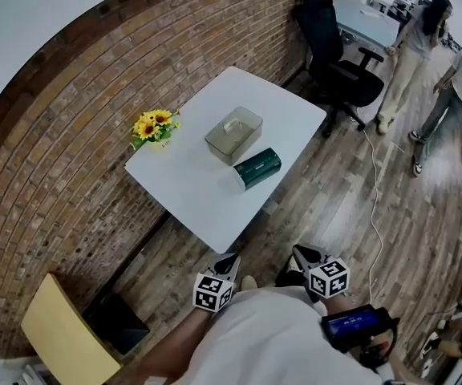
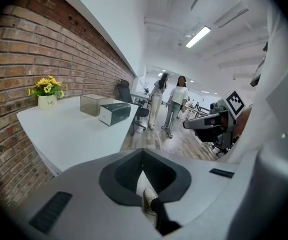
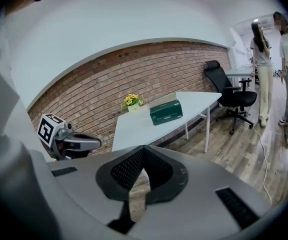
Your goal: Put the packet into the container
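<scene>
Well, count it up: one packet (image 1: 257,168), one container (image 1: 234,134), one little pot of yellow flowers (image 1: 155,127), all on one white table (image 1: 191,191) set against the brick wall. The packet is a dark green box with a pale end face, lying flat close to the table edge on the office chair (image 1: 335,50) side, just beside the container. Its long axis runs roughly along that edge, one short end towards the near corner, and it lies parallel to the container. The container is a translucent grey rectangular tub with rounded corners, nearer the table's middle. The flowers sit at the wall-side edge, by the left corner. Both tools are held low and well short of the table over the plank floor. The left gripper (image 1: 228,261) has its jaws pressed tip to tip with nothing between them, and the right gripper (image 1: 303,255) is likewise closed and empty. Two people stand beyond the chair.
</scene>
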